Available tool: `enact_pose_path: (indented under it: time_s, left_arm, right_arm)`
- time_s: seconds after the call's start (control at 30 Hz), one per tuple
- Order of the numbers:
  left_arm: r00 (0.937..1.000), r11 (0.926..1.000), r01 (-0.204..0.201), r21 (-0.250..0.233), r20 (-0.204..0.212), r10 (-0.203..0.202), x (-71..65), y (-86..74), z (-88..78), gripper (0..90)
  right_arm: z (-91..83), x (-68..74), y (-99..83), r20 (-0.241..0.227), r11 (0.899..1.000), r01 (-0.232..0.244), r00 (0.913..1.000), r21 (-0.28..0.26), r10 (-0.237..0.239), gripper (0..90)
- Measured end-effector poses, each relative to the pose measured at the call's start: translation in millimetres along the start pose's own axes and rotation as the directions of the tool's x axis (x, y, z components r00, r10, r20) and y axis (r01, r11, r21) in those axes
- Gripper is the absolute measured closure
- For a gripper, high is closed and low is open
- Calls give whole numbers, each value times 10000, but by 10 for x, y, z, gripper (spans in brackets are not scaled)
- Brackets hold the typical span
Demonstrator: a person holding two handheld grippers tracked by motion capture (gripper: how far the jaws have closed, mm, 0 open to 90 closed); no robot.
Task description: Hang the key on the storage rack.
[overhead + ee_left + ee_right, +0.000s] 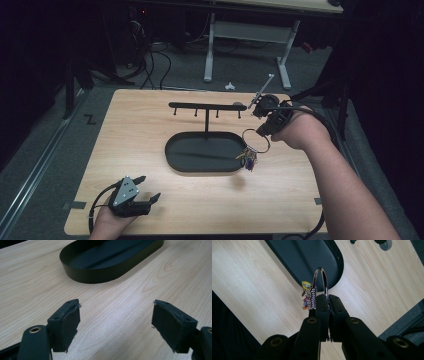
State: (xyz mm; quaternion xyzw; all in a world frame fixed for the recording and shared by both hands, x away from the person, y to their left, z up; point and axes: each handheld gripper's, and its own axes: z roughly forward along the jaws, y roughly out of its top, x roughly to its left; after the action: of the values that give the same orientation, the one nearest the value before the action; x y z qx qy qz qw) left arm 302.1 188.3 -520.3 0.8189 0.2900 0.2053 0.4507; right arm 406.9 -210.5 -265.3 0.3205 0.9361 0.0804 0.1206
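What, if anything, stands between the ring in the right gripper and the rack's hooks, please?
Nothing visible does. The right gripper holds the ring clear of the table, beside the tray, and the space up to the rack looks open.

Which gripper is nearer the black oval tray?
Right. The right gripper hangs by the black oval tray's right end, holding the bracelet; the left gripper rests at the table's near-left.

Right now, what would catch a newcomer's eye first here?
Probably the silver ring with colourful charms, pinched in the right tool and hanging above the right end of the black oval tray. Behind the tray stands a black bar with hooks. The left tool waits open near the table's front edge.
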Motion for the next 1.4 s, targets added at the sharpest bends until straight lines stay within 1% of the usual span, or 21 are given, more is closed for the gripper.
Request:
enact_pose_path:
  time_s: [0.17,0.2,0.37,0.43,0.67,0.83,1.0,1.1,1.27,1.4]
  left_arm:
    - [10000,10000,-29,51,28,29,0,-2,6,232]
    - [10000,10000,-54,50,10,54,-1,-3,3,232]
    - [10000,10000,-33,58,-43,34,2,-12,-4,232]
    - [10000,9999,-54,86,-31,55,0,-11,-7,232]
    - [10000,10000,-53,57,-6,53,-1,-12,-12,232]
    - [10000,10000,9,11,8,-9,10,-14,-19,232]
    - [10000,10000,-50,50,17,50,4,-13,-20,233]
    - [10000,10000,-44,63,35,44,7,-12,-23,234]
    - [10000,10000,-59,79,61,59,6,-16,-21,240]
    - [9999,9999,-93,94,52,92,0,-18,-19,239]
  right_arm:
    - [5,-19,73,-17,10000,2,10000,12,-2,876]
    - [4,-13,89,-1,9999,-109,9999,33,109,876]
    - [37,-25,169,-79,10000,81,9999,-24,-81,877]
    - [61,-30,203,-183,10000,30,9998,20,-29,876]
    - [108,-23,297,-220,9997,244,9995,4,-243,876]
    - [96,-45,354,-164,9999,101,9998,-6,-101,876]
    - [92,-104,411,-129,10000,-17,9999,-53,17,876]
    - [109,-135,437,-148,9998,-173,9997,-59,172,876]
    - [143,-186,481,-97,9999,-154,9998,-67,153,876]
    - [178,-227,512,-70,9997,-252,9997,-21,252,876]
